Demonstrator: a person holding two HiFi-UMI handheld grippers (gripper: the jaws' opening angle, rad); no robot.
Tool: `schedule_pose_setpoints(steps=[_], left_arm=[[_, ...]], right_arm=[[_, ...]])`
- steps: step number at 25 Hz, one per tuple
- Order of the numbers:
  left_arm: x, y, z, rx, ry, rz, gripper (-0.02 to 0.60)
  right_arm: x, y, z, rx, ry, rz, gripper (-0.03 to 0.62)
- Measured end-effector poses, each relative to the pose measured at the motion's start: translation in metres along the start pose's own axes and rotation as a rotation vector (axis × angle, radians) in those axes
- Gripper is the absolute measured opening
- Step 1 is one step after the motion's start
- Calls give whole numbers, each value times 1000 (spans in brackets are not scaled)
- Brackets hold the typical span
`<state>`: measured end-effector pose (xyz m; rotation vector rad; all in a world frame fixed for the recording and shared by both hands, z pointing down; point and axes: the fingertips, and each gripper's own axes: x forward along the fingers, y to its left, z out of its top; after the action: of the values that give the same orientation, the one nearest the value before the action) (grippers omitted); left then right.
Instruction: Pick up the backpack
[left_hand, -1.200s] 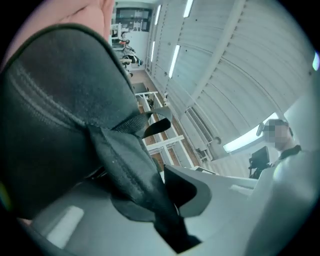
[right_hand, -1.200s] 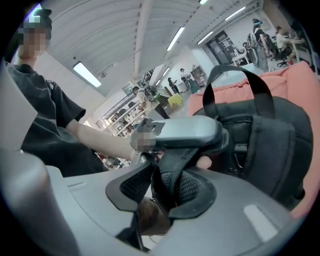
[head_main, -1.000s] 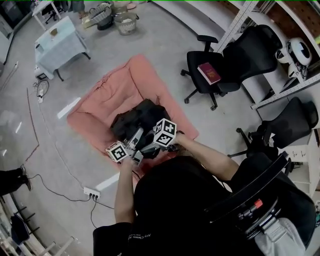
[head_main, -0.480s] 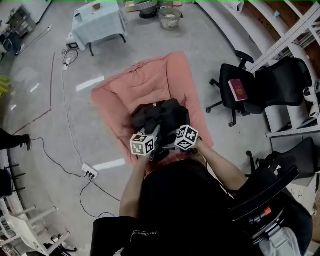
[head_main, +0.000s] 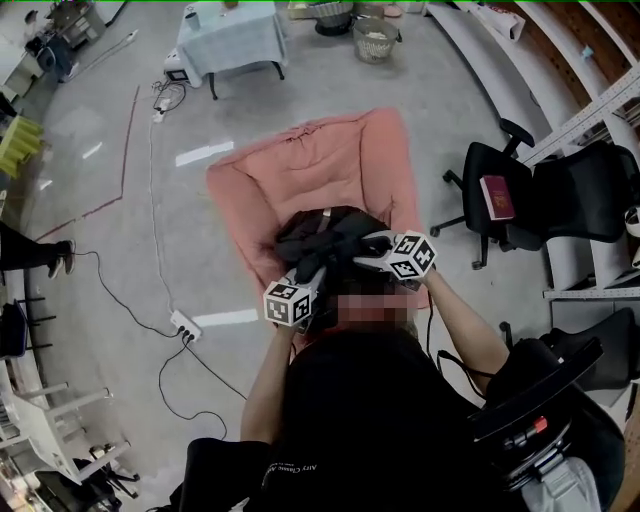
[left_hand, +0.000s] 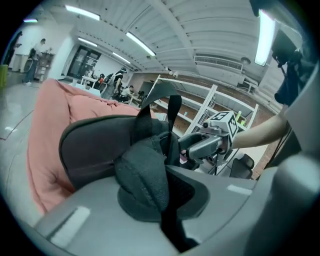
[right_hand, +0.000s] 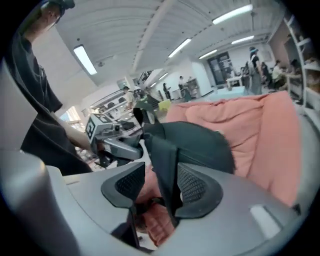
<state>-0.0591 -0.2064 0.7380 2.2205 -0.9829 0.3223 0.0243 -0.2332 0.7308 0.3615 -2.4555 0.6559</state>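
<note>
A black backpack (head_main: 322, 232) lies on the near end of a pink floor cushion (head_main: 300, 165). My left gripper (head_main: 306, 274) is at its near edge. In the left gripper view the left gripper (left_hand: 162, 197) is shut on a padded black strap (left_hand: 144, 175) of the backpack (left_hand: 95, 150). My right gripper (head_main: 368, 246) reaches in from the right. Its jaws have just been opening: in the right gripper view the right gripper (right_hand: 155, 185) is open, with a flat black strap (right_hand: 165, 162) running between the pads, against the right one.
An office chair (head_main: 520, 200) with a red book (head_main: 497, 195) stands to the right, with metal shelving (head_main: 590, 100) behind it. A power strip (head_main: 183, 325) and cables lie on the floor at the left. A cloth-covered table (head_main: 232, 35) and baskets (head_main: 375, 38) stand far off.
The two marker cubes were side by side at the backpack's near edge. The right gripper has swung out to the backpack's right side, while the left one has sunk and rolled.
</note>
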Motion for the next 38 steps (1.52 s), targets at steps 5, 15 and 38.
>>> schedule_pose_setpoints(steps=[5, 15, 38], left_arm=[[-16, 8, -14, -87, -11, 53, 3], [-25, -2, -22, -167, -11, -11, 3], [-48, -29, -20, -219, -95, -224, 3]], right_arm=[[33, 24, 1, 33, 30, 184, 206], [79, 76, -50, -248, 402, 326, 206], [39, 100, 57, 674, -413, 628, 75]])
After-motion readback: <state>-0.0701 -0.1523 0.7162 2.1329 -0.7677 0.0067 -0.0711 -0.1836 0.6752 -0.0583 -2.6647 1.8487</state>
